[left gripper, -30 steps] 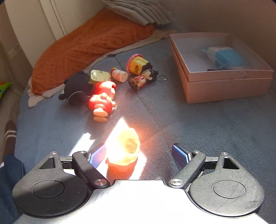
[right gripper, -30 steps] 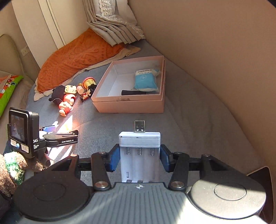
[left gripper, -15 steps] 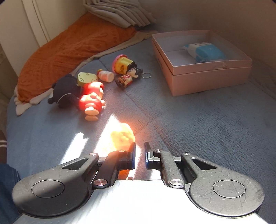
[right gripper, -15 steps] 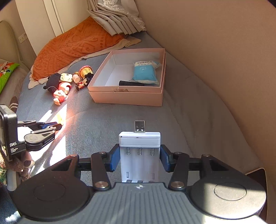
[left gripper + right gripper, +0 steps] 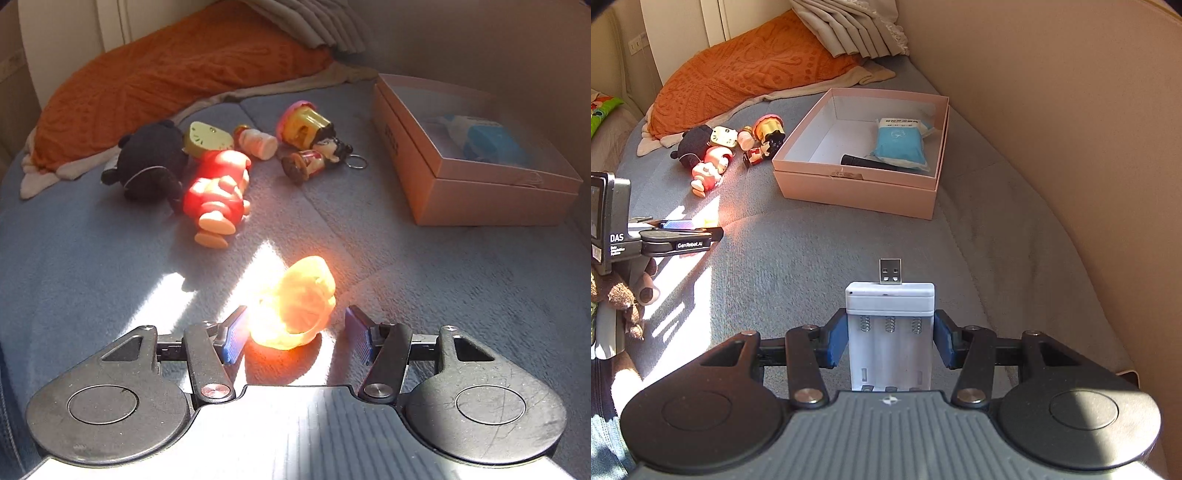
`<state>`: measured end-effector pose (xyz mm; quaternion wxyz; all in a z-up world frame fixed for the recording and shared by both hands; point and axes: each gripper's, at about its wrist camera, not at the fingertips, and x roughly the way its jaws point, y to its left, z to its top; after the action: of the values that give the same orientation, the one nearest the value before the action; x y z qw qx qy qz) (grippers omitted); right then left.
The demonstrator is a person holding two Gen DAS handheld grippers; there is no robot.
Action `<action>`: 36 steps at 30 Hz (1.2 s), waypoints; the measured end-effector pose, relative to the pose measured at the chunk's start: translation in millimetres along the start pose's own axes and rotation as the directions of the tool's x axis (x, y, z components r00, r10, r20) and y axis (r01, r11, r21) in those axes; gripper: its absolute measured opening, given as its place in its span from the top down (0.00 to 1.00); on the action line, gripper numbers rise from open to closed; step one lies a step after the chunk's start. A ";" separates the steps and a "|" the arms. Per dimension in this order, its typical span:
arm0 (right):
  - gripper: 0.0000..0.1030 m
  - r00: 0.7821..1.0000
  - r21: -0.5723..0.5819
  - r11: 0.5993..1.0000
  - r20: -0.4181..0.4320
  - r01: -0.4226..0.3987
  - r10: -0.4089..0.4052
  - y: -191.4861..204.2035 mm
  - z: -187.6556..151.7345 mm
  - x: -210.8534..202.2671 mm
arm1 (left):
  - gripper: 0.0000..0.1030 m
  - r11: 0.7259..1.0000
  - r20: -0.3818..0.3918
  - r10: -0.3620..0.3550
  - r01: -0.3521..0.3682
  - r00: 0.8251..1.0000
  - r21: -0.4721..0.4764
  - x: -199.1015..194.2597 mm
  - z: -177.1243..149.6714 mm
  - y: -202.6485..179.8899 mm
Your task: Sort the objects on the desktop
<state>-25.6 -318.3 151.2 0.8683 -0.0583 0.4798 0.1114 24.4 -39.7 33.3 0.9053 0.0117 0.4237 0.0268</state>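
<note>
Right claw (image 5: 890, 341): clamped on your white battery charger (image 5: 891, 325), short of the pink box (image 5: 862, 192). Left claw (image 5: 295, 334): apart around yellow toy (image 5: 299, 302). Boxed: pouch, flashlight. Toys beside box: unsorted.

- A white battery charger (image 5: 891, 332) with a USB plug pointing forward and three empty spring slots sits clamped between the fingers of the right hand-held gripper (image 5: 890, 339).
- A small yellow toy (image 5: 299, 304) (washed out by sunlight) rests on the grey-blue bed cover (image 5: 443, 288).
- A red figure (image 5: 218, 192), black plush (image 5: 151, 162), keychain doll (image 5: 314, 158) and other small toys lie clustered together.
- The open pink box (image 5: 864, 184) holds a blue packet (image 5: 901, 142) and a black cylinder (image 5: 864, 163).
</note>
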 end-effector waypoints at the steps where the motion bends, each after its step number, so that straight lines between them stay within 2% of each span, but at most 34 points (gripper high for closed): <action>1: 0.53 1.000 0.000 1.000 -0.010 -0.002 0.002 0.0 0.4 0.8 | 0.43 1.000 0.006 0.004 -0.004 1.000 0.014 3.7 2.3 -1.9; 4: 0.53 0.999 -0.004 1.000 -0.033 -0.027 0.027 -0.3 3.2 -2.6 | 0.45 0.998 0.026 0.019 -0.021 0.999 0.062 0.4 4.0 -8.0; 6: 0.53 0.998 0.000 0.999 -0.035 -0.053 0.053 -1.8 7.3 -8.9 | 0.45 0.993 0.056 -0.003 -0.004 0.998 0.120 -18.4 2.4 -15.6; 7: 0.53 0.998 -0.002 0.998 -0.024 -0.065 0.065 -3.0 12.3 -14.1 | 0.45 0.990 0.076 -0.026 0.015 0.997 0.143 -30.8 2.8 -20.2; 9: 0.53 0.998 -0.006 0.998 0.016 -0.068 0.068 -5.4 28.0 -23.2 | 0.45 0.981 0.141 -0.120 0.096 0.983 0.171 -61.5 11.0 -29.1; 11: 0.53 0.994 0.016 0.996 0.071 -0.085 0.083 -10.2 58.4 -30.9 | 0.45 0.964 0.225 -0.213 0.168 0.951 0.204 -88.3 33.6 -43.3; 12: 0.53 0.990 0.034 0.994 0.101 -0.101 0.097 -12.6 76.9 -33.2 | 0.45 0.957 0.288 -0.248 0.188 0.925 0.220 -100.1 51.9 -52.5; 15: 0.52 0.969 0.065 0.987 0.213 -0.146 0.129 -13.1 133.9 -31.8 | 0.41 0.948 0.397 -0.297 0.218 0.869 0.231 -106.0 100.2 -71.3; 16: 0.38 0.960 0.084 0.982 0.239 -0.169 0.145 -13.8 151.6 -27.1 | 0.25 0.947 0.410 -0.302 0.220 0.861 0.234 -103.3 110.4 -74.9; 17: 0.30 0.958 0.104 0.978 0.243 -0.181 0.152 -14.3 167.7 -19.9 | 0.13 0.950 0.422 -0.293 0.213 0.858 0.227 -97.7 123.1 -80.2; 18: 0.27 0.956 0.125 0.975 0.252 -0.185 0.149 -15.1 179.1 -13.8 | 0.11 0.956 0.420 -0.276 0.204 0.864 0.209 -94.1 129.0 -80.8; 21: 0.27 0.957 0.143 0.974 0.256 -0.175 0.134 -12.3 189.2 -0.3 | 0.07 0.965 0.381 -0.256 0.209 0.888 0.161 -89.4 121.7 -64.6; 23: 0.27 0.960 0.127 0.981 0.257 -0.149 0.112 -9.1 180.4 7.8 | 0.06 0.974 0.326 -0.213 0.174 0.921 0.146 -83.2 98.4 -42.2; 24: 0.27 0.963 0.122 0.984 0.251 -0.130 0.096 -6.8 174.5 12.6 | 0.06 0.979 0.281 -0.182 0.146 0.942 0.143 -77.9 83.6 -29.1; 26: 0.27 0.975 0.102 0.991 0.211 -0.090 0.067 2.6 158.4 27.2 | 0.04 0.987 0.185 -0.124 0.101 0.975 0.128 -67.7 56.0 -7.4; 28: 0.27 0.985 0.059 0.996 0.166 -0.061 0.050 17.2 143.2 40.0 | 0.04 0.993 0.110 -0.076 0.065 0.991 0.096 -59.0 31.6 15.0; 32: 0.27 0.993 -0.075 0.997 0.112 -0.025 0.034 59.6 124.9 59.0 | 0.03 0.997 0.027 0.042 -0.040 0.999 -0.072 -46.6 -2.7 67.2; 33: 0.27 0.994 -0.110 0.994 0.103 -0.023 0.035 73.0 123.2 63.0 | 0.03 0.987 0.001 0.070 -0.069 0.998 -0.147 -41.5 -8.4 85.4; 36: 0.27 0.994 -0.189 0.981 0.092 -0.042 0.060 114.5 129.8 73.4 | 0.03 0.961 -0.039 0.091 -0.098 0.995 -0.260 -31.4 -14.3 112.2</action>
<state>90.1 -170.3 158.9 0.8783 -0.1216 0.4256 0.1807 -10.9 70.4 53.1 0.8910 -0.0878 0.4273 0.1256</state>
